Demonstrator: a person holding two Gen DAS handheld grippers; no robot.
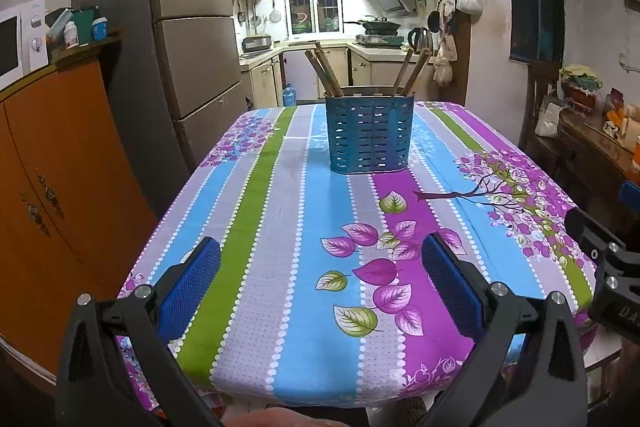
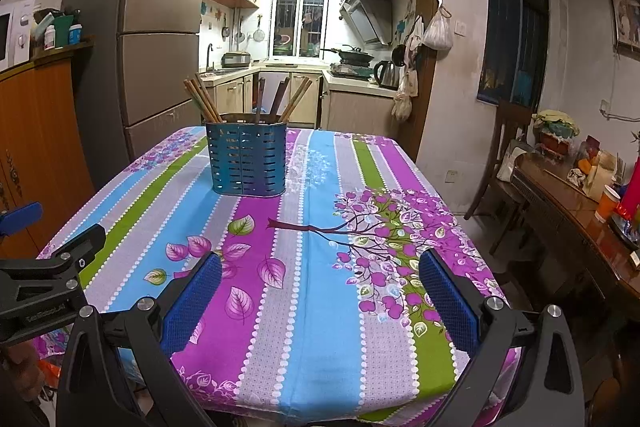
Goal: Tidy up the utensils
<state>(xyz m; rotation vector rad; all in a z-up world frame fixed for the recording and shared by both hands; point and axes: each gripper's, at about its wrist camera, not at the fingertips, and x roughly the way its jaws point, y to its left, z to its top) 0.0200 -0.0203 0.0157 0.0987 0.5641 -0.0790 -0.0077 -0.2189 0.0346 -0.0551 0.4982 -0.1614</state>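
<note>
Task item located at the far middle of the worktop (image 1: 304,267), covered with a striped floral cloth: one blue perforated oval utensil holder (image 1: 370,137) standing upright, also seen left of centre from the right wrist view (image 2: 246,163).

Contents counted from the right wrist view: a bundle of about three or four light wooden chopsticks (image 2: 202,99) leaning left, two dark flat handles (image 2: 280,97) near the middle, about two more light wooden sticks (image 2: 298,99) leaning right. Exact count of the left bundle not resolvable. No loose utensils seen on the cloth.

Handling judged as follows: sticks light, stiff, smooth, liable to slip or pivot if pinched near the tip; best taken on the exposed upper shaft, just above the holder rim. Holder judged light and liable to tip or slide on the cloth if a stick drags sideways; straight upward draw advised.

Left gripper (image 1: 320,275) held near the front edge, well apart from the holder, jaws spread wide, nothing held. Right gripper (image 2: 320,283) likewise: jaws wide, nothing held.
</note>
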